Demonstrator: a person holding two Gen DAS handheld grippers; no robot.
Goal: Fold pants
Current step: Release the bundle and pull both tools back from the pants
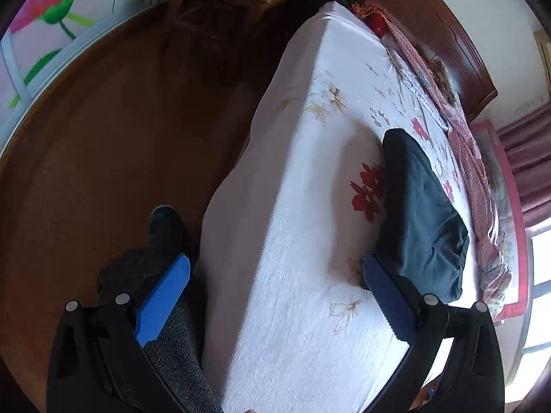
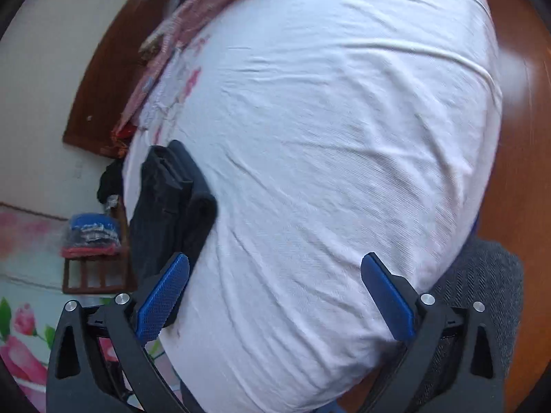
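pants (image 1: 422, 213) folded near bed (image 1: 292, 241) side edge, soft floppy; pinch folded edge. left gripper (image 1: 275, 296), right gripper (image 2: 275, 296) both wide, empty.

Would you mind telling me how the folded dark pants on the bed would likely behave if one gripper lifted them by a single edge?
The folded dark pants would probably flop open, since they are soft stacked layers, visible at their end. They look fairly light for their bulk. Pushed across the wrinkled white bedsheet, they would likely drag and bunch rather than slide.
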